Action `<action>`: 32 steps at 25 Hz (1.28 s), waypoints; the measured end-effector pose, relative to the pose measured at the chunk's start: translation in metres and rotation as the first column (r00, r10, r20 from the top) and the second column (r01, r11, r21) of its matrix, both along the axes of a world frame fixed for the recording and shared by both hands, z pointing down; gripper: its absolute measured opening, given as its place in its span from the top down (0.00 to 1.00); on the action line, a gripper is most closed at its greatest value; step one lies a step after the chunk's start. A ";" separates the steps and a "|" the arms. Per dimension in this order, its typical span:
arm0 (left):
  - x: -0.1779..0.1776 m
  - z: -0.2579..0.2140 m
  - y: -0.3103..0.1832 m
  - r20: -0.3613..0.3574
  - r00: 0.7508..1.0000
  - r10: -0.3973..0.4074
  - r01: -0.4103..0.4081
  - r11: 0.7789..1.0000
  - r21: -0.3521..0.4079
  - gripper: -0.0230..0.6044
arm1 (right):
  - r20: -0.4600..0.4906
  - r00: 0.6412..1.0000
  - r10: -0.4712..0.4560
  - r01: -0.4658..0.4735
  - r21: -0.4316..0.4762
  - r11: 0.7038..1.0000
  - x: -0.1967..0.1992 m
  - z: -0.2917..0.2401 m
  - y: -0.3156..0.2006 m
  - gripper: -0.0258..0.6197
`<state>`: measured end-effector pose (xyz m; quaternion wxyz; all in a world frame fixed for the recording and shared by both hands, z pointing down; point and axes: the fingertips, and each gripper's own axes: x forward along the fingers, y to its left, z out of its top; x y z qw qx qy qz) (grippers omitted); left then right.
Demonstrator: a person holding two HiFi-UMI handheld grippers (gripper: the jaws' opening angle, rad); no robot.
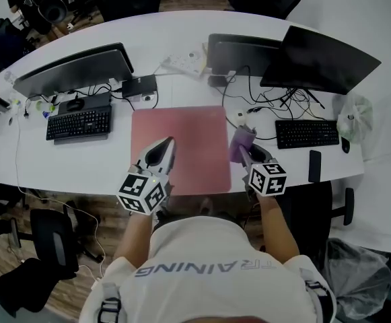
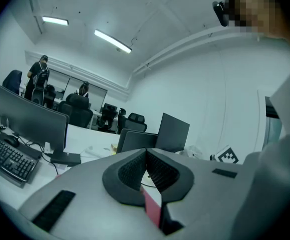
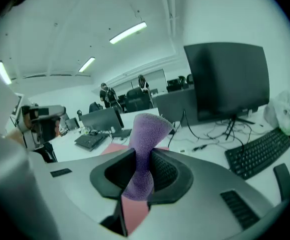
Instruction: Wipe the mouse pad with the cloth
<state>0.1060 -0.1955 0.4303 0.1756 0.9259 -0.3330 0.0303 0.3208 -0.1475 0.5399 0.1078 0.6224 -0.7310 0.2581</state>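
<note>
A bunched purple fleece cloth (image 3: 148, 129) sits clamped in the jaws of the right gripper (image 3: 143, 168) beside the pink rectangular mouse pad (image 1: 196, 136) on the white counter (image 1: 182, 49), likely poised to wipe; the left gripper (image 2: 145, 158), jaws together and empty, hovers over its corner

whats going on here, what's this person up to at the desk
A person at a white desk holds tongs in each hand. The right tongs are shut on a purple cloth, held beside the right edge of the pink mouse pad. The left tongs are shut and empty over the pad's near left part. Wiping looks not yet begun.
</note>
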 end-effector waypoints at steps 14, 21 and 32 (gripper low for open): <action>-0.114 -0.063 -0.032 -0.011 0.997 -0.082 0.083 0.986 0.142 0.91 | -0.092 0.996 0.002 0.034 0.383 0.923 -0.100 -0.173 -0.038 0.81; -0.156 -0.073 -0.036 -0.021 0.995 -0.099 0.102 0.981 0.168 0.91 | -0.107 0.994 -0.016 0.061 0.432 0.900 -0.148 -0.196 -0.047 0.81; -0.181 -0.071 -0.036 -0.031 0.994 -0.101 0.104 0.980 0.167 0.91 | -0.137 0.990 -0.014 0.071 0.422 0.904 -0.175 -0.189 -0.048 0.81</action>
